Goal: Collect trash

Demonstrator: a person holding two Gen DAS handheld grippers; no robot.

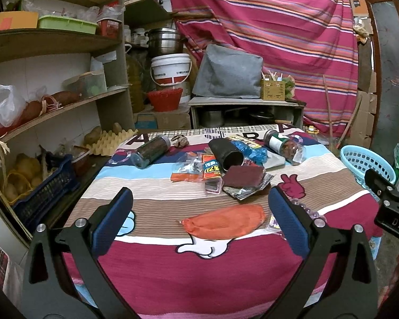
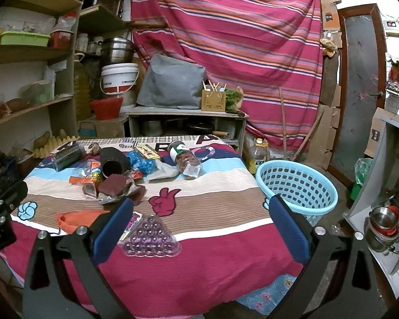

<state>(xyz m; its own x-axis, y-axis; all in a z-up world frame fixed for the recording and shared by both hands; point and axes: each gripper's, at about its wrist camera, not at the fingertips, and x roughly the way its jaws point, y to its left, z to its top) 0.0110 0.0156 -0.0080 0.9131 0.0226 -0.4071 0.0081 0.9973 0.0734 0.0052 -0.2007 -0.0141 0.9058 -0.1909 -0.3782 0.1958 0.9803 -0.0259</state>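
The flat orange pouch [image 1: 224,224] lies lengthwise across the striped tablecloth [image 1: 157,199]. A ribbed black tube [image 1: 226,151] points its open mouth forward. Left gripper [image 1: 199,220] and right gripper [image 2: 200,224] both gape, holding nothing

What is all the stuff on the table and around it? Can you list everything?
Orange mesh bag: one, orange, near edge of the table.
Bubble tray: one, clear purple, near edge.
Black tube: one, lying in the pile.
Maroon pad: one, on crumpled wrappers.
Blue plastic wrap: one, behind the tube.
Dark jar: one, lying far left.
Green-label jar: one, lying far right.
Basket: one, light blue, on floor right of table.
White bucket: one, behind table.
Left gripper: open.
Right gripper: open.
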